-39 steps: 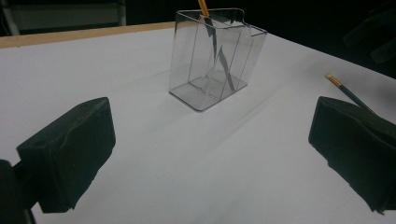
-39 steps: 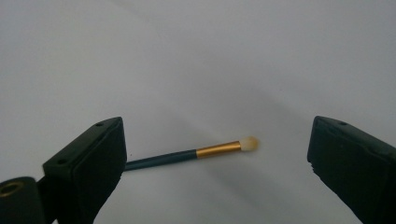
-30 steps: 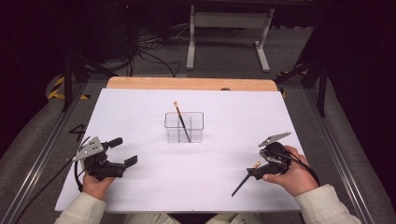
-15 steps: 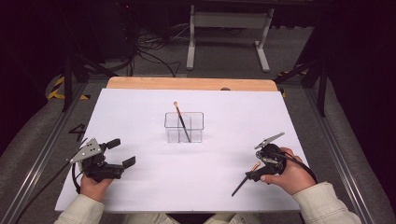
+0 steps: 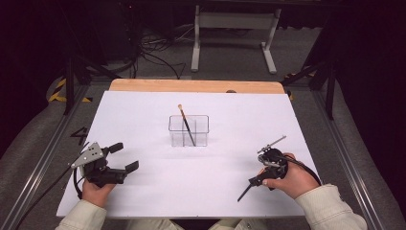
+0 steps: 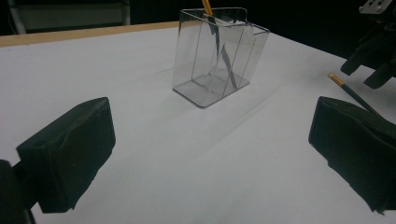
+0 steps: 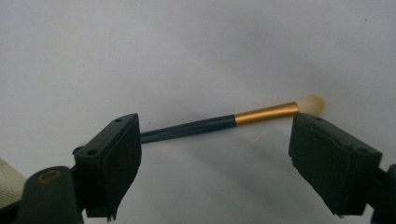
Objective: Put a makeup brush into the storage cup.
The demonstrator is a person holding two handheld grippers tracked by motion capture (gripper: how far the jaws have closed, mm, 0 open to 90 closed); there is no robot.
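- Clear plastic holder (image 5: 188, 130) keeps one brush (image 5: 186, 125) upright;
- near it, right gripper (image 7: 215, 154) straddles a lying brush (image 7: 219, 122), jaws just closing, not yet pinching;
- left gripper (image 5: 119, 156) rests unclenched, idle.

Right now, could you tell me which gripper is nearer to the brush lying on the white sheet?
Right. The right gripper hangs directly over the brush, jaws open astride it; the left gripper sits across the table at its near left.

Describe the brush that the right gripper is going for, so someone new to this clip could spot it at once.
On the white table sheet, look near the front right corner, under the right gripper. There the loose brush lies flat between the open jaws, which have just been closing. Its twin stands tilted in the clear box mid-table.
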